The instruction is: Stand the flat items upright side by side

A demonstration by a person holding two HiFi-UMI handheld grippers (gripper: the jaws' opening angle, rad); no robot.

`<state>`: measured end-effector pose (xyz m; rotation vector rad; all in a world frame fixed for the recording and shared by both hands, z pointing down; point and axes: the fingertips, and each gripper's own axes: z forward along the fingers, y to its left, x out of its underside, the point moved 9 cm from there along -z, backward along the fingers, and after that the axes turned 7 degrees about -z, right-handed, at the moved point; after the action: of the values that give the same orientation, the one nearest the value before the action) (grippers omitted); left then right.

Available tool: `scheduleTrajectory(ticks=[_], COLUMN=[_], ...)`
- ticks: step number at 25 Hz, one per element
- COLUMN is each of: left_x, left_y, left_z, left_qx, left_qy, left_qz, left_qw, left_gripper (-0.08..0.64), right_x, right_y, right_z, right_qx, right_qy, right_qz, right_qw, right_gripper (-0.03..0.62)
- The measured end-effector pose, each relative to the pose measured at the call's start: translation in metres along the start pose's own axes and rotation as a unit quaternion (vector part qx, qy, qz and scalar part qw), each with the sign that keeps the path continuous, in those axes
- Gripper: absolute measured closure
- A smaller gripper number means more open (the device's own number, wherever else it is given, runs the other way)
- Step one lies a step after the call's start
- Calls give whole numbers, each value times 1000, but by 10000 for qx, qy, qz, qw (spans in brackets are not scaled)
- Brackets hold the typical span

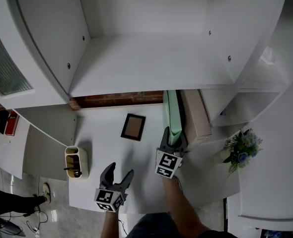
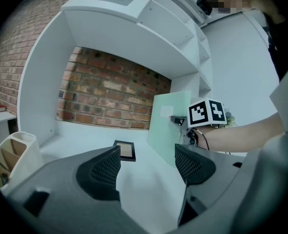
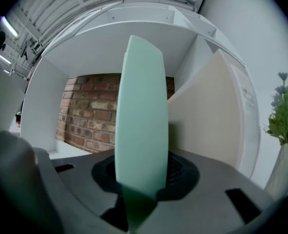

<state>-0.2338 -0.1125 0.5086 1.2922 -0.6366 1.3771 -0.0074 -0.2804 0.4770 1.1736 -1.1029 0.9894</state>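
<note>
The head view looks steeply down from above onto the white shelf (image 1: 111, 148). Each of the 2 gripper views sits low and close behind its own fingers (image 2: 195, 162), facing level toward the brick wall (image 2: 105, 96) beyond them. All 3 views share the green flat item (image 1: 172, 114), which is nearest in the right gripper view.

A cream holder (image 1: 77, 161) is standing at the left edge of the white desk (image 1: 102, 148), with something dark poking out of it. A brick wall (image 2: 110, 96) is showing behind the white shelf (image 1: 151, 58). A vase (image 3: 283, 174) of blue and white flowers (image 1: 242, 148) is sitting right of the shelf. A red and black thing (image 1: 6, 122) is lying on a ledge far left.
</note>
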Motion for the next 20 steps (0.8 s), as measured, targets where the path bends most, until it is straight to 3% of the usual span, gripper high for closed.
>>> scheduleTrajectory(ticks=[12, 20], left_x=[6, 9], left_y=[-10, -20], left_z=[-1, -7], left_qx=[-19, -39], left_qy=[41, 17], left_qz=[-39, -94], left_qw=[10000, 9999], left_gripper=[216, 216], right_x=[-5, -12], right_y=[4, 1], right_z=[-2, -21], right_qx=[-409, -420], right_qy=[10, -50], right_qz=[71, 12], right_qw=[9991, 9991], right_gripper=[352, 347])
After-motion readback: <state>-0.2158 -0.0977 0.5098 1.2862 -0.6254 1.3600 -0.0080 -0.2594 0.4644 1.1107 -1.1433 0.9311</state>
